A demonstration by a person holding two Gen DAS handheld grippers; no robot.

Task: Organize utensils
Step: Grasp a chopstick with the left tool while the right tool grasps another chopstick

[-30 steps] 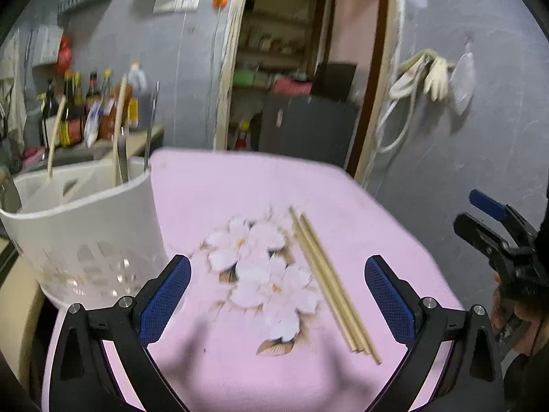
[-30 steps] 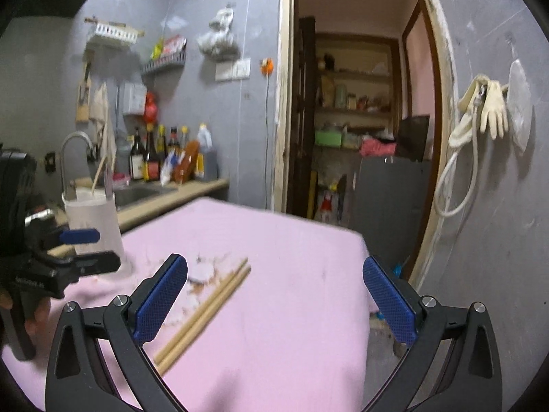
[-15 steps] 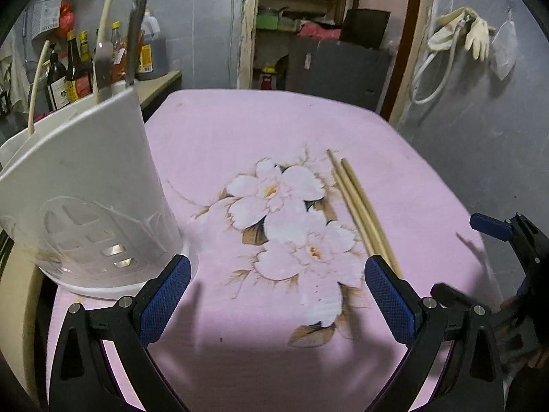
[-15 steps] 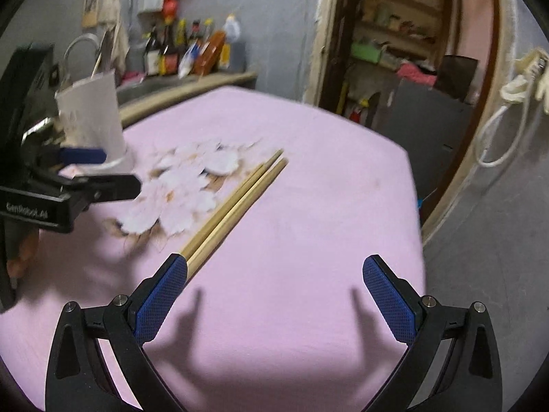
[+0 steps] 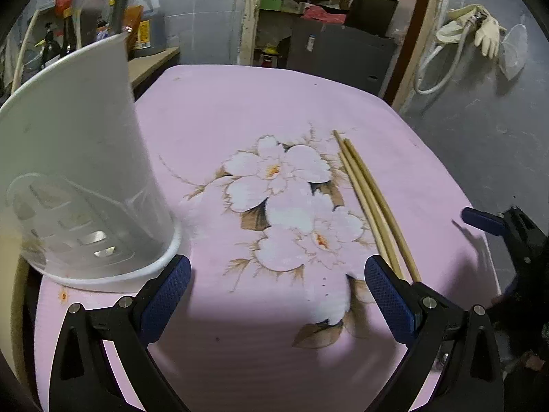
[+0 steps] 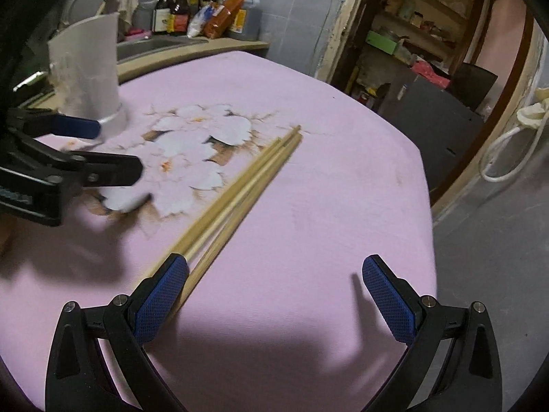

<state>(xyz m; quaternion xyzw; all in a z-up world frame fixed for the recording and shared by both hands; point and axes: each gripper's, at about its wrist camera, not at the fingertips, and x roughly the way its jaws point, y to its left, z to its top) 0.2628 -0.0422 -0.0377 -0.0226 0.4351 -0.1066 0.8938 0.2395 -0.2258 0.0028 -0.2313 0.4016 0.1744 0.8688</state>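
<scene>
Three wooden chopsticks (image 5: 369, 202) (image 6: 236, 192) lie side by side on the pink flowered tablecloth (image 5: 260, 110). A white plastic utensil holder (image 5: 75, 164) (image 6: 87, 72) stands at the left, with handles sticking up out of it. My left gripper (image 5: 278, 295) hovers low over the cloth, open and empty, between the holder and the chopsticks' near ends. My right gripper (image 6: 274, 292) is open and empty too, its left pad just beside the chopsticks' near ends. Each gripper shows at the edge of the other's view.
A counter with a sink and sauce bottles (image 6: 192, 7) runs behind the holder. An open doorway with shelves (image 5: 302, 0) lies past the table's far edge. The table's right edge drops to a grey floor (image 6: 487, 240). Gloves and a hose (image 5: 480, 34) hang on the wall.
Both grippers have tilted down and come lower and closer over the table. The holder and the chopsticks now fill more of each view. Nothing has been picked up.
</scene>
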